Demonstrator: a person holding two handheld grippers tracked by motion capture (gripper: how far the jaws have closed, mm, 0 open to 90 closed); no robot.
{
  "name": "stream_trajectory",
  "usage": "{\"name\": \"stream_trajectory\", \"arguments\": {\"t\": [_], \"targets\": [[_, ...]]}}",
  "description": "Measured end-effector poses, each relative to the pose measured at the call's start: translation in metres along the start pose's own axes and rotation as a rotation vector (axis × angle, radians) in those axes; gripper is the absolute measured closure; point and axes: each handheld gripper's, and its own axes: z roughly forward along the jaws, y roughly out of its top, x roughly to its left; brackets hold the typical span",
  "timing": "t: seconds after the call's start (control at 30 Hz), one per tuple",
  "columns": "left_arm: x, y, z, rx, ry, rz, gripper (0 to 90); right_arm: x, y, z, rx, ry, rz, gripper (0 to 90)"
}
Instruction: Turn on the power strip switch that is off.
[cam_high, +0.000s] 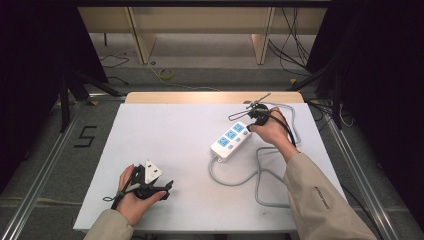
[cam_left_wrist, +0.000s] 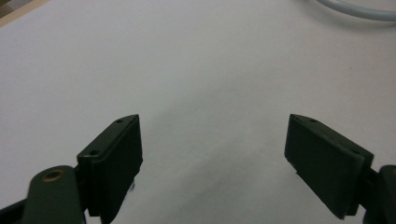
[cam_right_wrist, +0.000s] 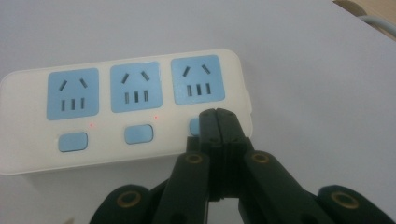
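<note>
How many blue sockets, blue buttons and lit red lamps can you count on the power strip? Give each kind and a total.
Seen on the strip in the right gripper view:
Sockets: 3
Buttons: 3, the third partly hidden under the shut right claw
Red lamps: 2
Total: 8

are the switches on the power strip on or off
Two look on: small red lights glow by the left and middle switches of the power strip. The third cannot be told; the shut right gripper covers it.
</note>
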Motion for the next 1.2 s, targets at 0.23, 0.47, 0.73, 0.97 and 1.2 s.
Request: {"name": "stream_trajectory", "arguments": {"t": [0.23, 0.47, 0.73, 0.97, 1.2], "targets": [[0.000, 0.000, 0.000, -0.001, 0.000, 0.001, 19.0, -0.001, 0.002, 0.003, 0.001, 0.001, 0.001, 90.0], [0.000, 0.000, 0.000, -0.001, -0.001, 0.000, 18.9, -0.001, 0.002, 0.008, 0.013, 0.002, 0.003, 90.0], [0.000, 0.000, 0.000, -0.001, -0.001, 0.000, 19.0, -0.002, 0.003, 0.012, 0.014, 0.001, 0.015, 90.0], [0.000, 0.000, 0.000, -0.001, -0.001, 0.000, 18.9, -0.001, 0.003, 0.015, 0.023, -0.001, 0.009, 90.0], [0.000, 0.000, 0.000, -0.001, -0.001, -0.001, 19.0, 0.001, 0.005, 0.017, 0.021, -0.001, 0.006, 90.0]]}}
